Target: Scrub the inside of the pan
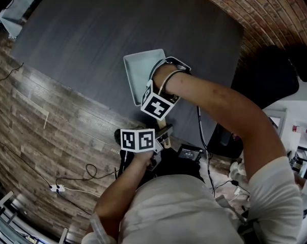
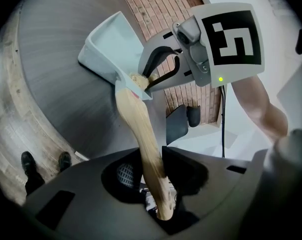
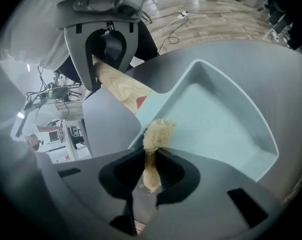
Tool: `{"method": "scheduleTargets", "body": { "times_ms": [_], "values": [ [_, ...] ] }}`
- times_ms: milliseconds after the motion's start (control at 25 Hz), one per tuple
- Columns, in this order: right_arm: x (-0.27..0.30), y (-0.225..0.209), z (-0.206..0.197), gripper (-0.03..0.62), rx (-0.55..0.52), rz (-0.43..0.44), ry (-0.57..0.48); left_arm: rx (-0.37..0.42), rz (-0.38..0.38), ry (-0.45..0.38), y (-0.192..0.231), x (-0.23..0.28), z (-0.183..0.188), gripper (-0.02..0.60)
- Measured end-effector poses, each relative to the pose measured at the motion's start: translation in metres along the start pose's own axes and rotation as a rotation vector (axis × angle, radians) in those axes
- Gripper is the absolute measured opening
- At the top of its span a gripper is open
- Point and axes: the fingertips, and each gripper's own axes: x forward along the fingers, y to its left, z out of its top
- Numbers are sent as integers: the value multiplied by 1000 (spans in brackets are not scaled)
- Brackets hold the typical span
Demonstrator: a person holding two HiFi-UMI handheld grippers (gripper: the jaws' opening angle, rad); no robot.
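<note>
At the far left of the head view a wood-plank floor [image 1: 36, 121] carries a white power strip [image 1: 56, 188]. Beside it the dark grey bench [image 1: 92, 29] fills the upper middle of the view. The pale blue-green square pan [image 1: 139, 70] sits over the bench's near part, right way up with its inside bare; whether its bottom rests flat on the bench I cannot tell. Its wooden handle [image 2: 135, 119] points back toward the person, with a small red patch where it meets the pan. The left hand-held gripper [image 2: 152, 160] is clenched on the outer end of that handle, both jaws pressed against the wood (in the left gripper view the handle rises from between the jaws straight up to the pan). Just to the right, the right hand-held gripper [image 3: 149, 156] points steeply down over the pan's near corner, grasping a tan fibrous scrubber [image 3: 157, 133]. Its jaws pinch the scrubber's lower part, and the frayed tuft sticks out past them. The tuft lies against the pan's near wall, just beside where the handle joins. The two hand-held grippers are close together, the right one above and beyond the left. The person's bare right forearm [image 1: 219, 105] reaches in from the lower right, out of a white sleeve [image 1: 275, 187]. At the far right a black chair [image 1: 275, 70] stands beside the bench, near a curved brick wall [image 1: 245, 9].
</note>
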Motion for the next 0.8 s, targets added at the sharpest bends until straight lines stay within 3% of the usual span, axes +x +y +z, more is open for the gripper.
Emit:
{"method": "scheduleTargets", "body": {
  "times_ms": [160, 360, 560, 800],
  "values": [
    [-5, -2, -1, 74, 42, -45, -42, -1, 1, -1, 0, 0, 0, 112],
    [-23, -28, -12, 74, 160, -185, -151, -4, -3, 2, 0, -2, 1, 110],
    [-30, -66, -37, 74, 239, -368, -170, -11, -6, 0, 2, -4, 2, 109],
    [-33, -96, -58, 74, 236, -532, -138, -25, -5, -5, 2, -4, 1, 106]
  ]
}}
